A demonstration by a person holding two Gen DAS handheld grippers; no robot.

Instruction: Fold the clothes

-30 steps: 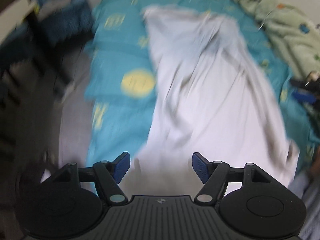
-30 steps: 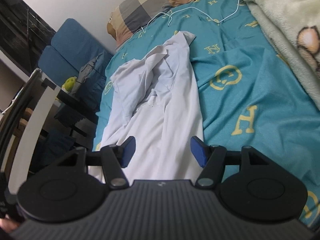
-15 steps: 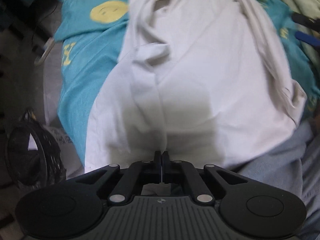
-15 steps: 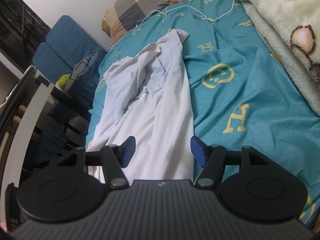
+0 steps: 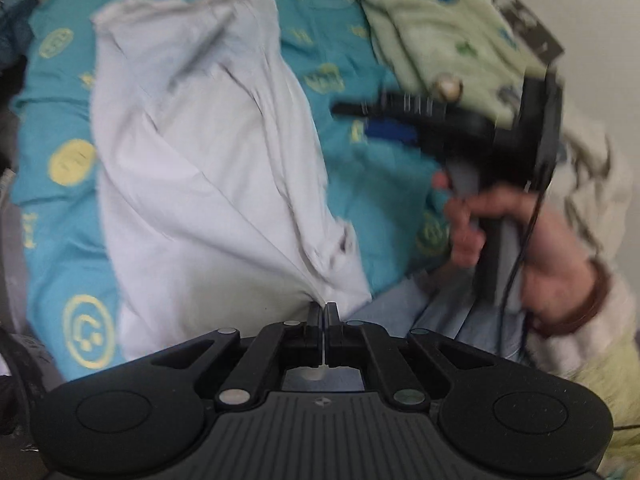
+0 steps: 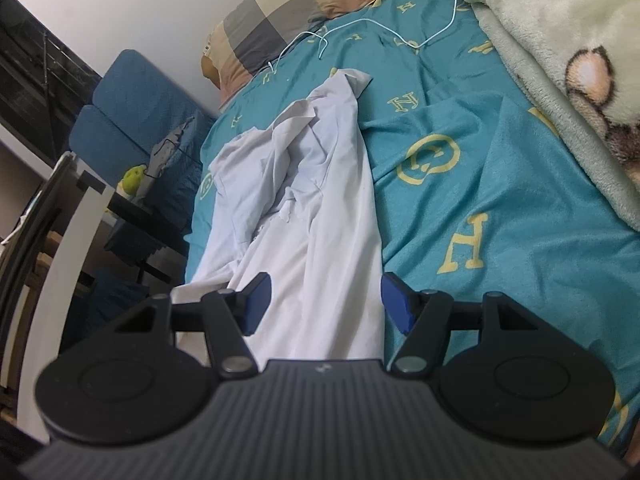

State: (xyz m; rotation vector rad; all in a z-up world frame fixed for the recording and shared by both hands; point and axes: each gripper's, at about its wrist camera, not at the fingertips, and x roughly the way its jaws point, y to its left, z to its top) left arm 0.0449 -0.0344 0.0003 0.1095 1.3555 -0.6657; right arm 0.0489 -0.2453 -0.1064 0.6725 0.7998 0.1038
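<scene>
Right wrist: pillow point(image 6: 296, 12), cable point(image 6: 384, 26) beyond shirt point(image 6: 312, 208).

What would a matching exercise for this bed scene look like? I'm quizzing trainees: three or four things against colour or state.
Things:
1. left gripper
2. right gripper
3. bedsheet
4. pillow

States or colours:
A. teal with yellow symbols
B. open, above the white garment
C. checked beige and grey
D. shut on the garment's edge

Pairs: 1-D, 2-B, 3-A, 4-C
</scene>
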